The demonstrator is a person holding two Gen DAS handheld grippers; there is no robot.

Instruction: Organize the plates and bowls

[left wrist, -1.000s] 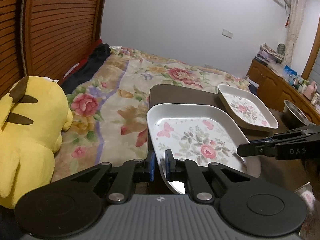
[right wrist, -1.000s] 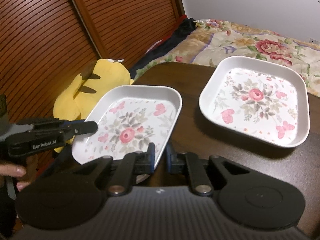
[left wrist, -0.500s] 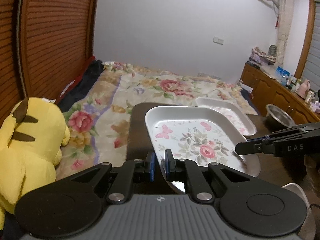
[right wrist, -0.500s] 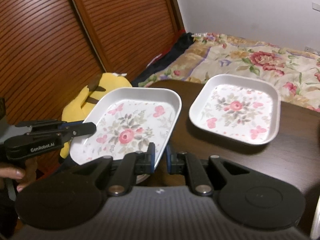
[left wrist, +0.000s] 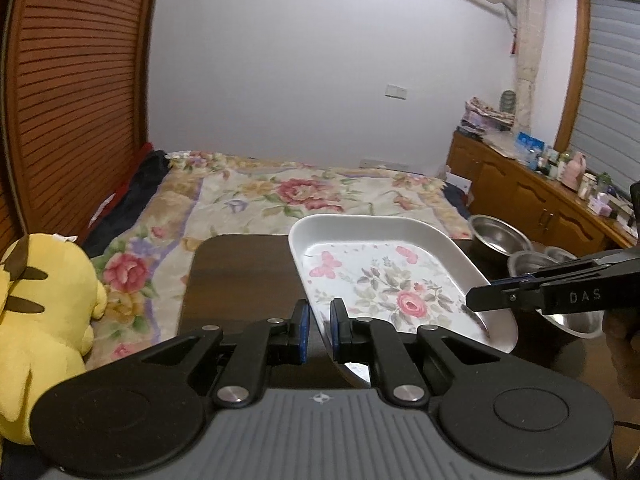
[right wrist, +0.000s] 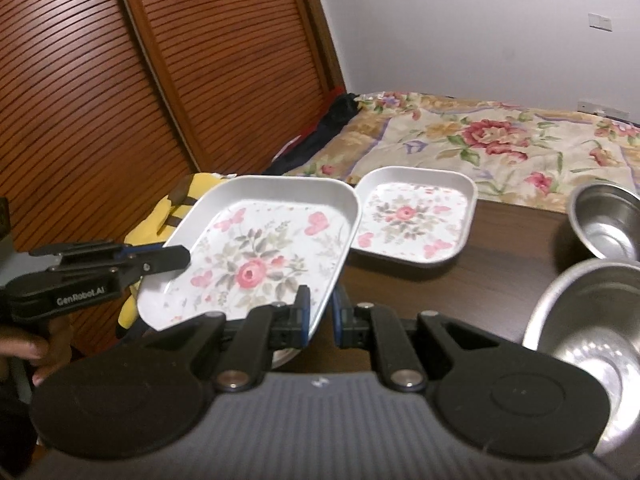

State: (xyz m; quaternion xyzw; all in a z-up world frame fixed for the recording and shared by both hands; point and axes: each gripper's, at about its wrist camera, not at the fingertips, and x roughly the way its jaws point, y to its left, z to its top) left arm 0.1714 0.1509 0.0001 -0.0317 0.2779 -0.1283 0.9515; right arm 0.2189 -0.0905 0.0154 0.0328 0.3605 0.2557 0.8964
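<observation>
Black tool [left wrist: 319,327] with blue pads [left wrist: 304,330], silver screws, ribbed grey body.

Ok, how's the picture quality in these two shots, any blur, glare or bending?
Left wrist view: sharp, dim warm light, the wooden doors bowed by the fisheye. Right wrist view: softer, motion blur on the held plate and steel bowls, small glints in the nearest bowl.

1. You have two floral plates: one held up [right wrist: 264,248], one on the table [right wrist: 416,216].
2. You have three steel bowls visible [left wrist: 496,234].
3. You have one yellow plush toy [left wrist: 44,312].
4. You hold two grippers [left wrist: 318,330].
</observation>
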